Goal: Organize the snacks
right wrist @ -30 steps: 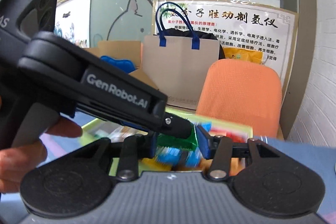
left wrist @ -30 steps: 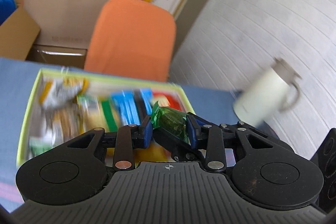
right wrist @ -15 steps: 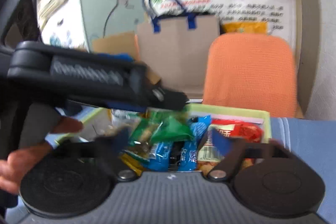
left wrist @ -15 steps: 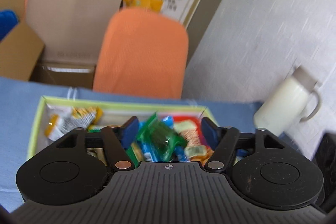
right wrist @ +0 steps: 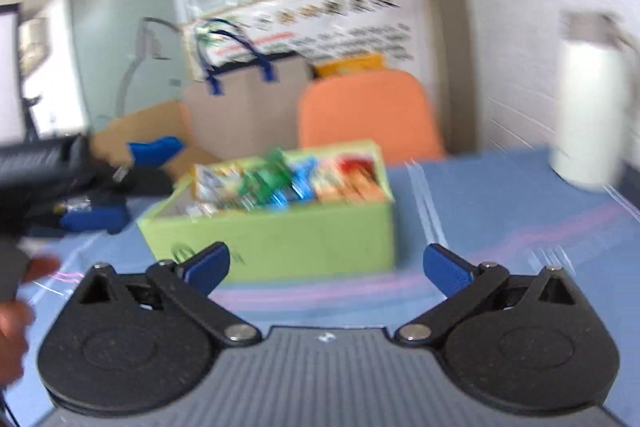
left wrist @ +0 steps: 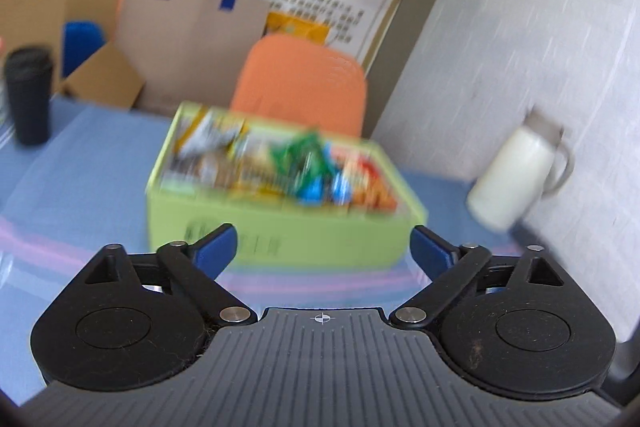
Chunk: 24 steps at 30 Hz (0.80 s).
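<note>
Jaws spread wide on your left gripper (left wrist: 322, 245) and right gripper (right wrist: 326, 263), both empty. Snacks (left wrist: 280, 167) lie packed inside green box (left wrist: 280, 227) on table (left wrist: 80, 167) ahead. No loose snacks visible; task looks nearly finished.

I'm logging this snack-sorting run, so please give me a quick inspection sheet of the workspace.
Surface: blue tablecloth with a pink stripe.
Job's things: green box holding mixed snack packets, a green packet on top.
Clutter: black tumbler, white jug.
Grippers: left gripper open, empty; right gripper open, empty.
Cables: nothing seen.
Surroundings: orange chair, paper bag, cardboard boxes, wall posters.
</note>
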Tool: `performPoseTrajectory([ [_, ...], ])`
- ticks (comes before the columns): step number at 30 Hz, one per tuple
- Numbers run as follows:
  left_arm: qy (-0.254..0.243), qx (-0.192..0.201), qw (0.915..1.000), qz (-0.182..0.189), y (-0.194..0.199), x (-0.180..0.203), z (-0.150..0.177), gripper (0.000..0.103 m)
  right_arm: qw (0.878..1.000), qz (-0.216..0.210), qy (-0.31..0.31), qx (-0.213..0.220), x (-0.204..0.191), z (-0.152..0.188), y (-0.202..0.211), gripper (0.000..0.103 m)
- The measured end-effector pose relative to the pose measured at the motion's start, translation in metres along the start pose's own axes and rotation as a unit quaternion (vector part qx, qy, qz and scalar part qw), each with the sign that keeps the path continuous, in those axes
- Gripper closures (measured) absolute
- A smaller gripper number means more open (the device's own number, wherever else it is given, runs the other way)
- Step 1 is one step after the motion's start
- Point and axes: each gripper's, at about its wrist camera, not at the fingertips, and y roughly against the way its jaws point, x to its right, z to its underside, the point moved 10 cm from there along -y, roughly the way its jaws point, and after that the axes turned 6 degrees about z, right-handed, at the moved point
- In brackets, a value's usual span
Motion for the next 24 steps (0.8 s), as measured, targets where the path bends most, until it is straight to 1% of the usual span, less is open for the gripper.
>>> performPoseTrajectory([
  [2, 0.006, -0.009, 0.9996, -0.025, 0.009, -0.002, 0.032, 0.019, 0.999, 0.030, -0.034, 0.002, 0.017, 0.021, 0.013, 0.000],
  [3, 0.007, -0.016, 0.9994, -0.031, 0.012, -0.001, 0.045, 0.019, 0.998, 0.044, -0.051, -0.006, 0.024, 0.031, 0.017, 0.000],
  [5, 0.003, -0.033, 0.9987, -0.038, 0.014, 0.000, 0.067, 0.026, 0.996, 0.058, -0.057, -0.027, 0.032, 0.043, 0.022, 0.000],
  [6, -0.003, -0.040, 0.9982, -0.044, 0.016, 0.001, 0.076, 0.027, 0.996, 0.070, -0.055, -0.033, 0.036, 0.045, 0.025, 0.000],
  [8, -0.008, -0.044, 0.9976, -0.053, 0.020, 0.002, 0.086, 0.030, 0.993, 0.095, -0.056, -0.029, 0.042, 0.046, 0.036, 0.000],
  [10, -0.020, -0.043, 0.9972, -0.059, 0.025, 0.006, 0.089, 0.029, 0.993, 0.095, -0.060, -0.023, 0.043, 0.046, 0.049, 0.000],
  [12, -0.021, -0.035, 0.9966, -0.071, 0.031, 0.007, 0.090, 0.028, 0.994, 0.091, -0.056, -0.024, 0.041, 0.047, 0.057, 0.000],
  [17, -0.043, -0.012, 0.9946, -0.094, 0.045, 0.011, 0.089, 0.027, 0.997, 0.072, -0.017, -0.019, 0.027, 0.050, 0.071, 0.000],
  [19, -0.045, -0.010, 0.9946, -0.093, 0.048, 0.014, 0.090, 0.027, 0.997, 0.071, -0.007, -0.021, 0.023, 0.053, 0.074, 0.000],
  [20, -0.045, -0.010, 0.9949, -0.090, 0.050, 0.015, 0.091, 0.030, 0.997, 0.070, -0.005, -0.020, 0.022, 0.054, 0.076, 0.000],
  [24, -0.050, -0.011, 0.9947, -0.089, 0.053, 0.018, 0.092, 0.032, 0.997, 0.074, -0.011, -0.025, 0.024, 0.057, 0.079, 0.000],
])
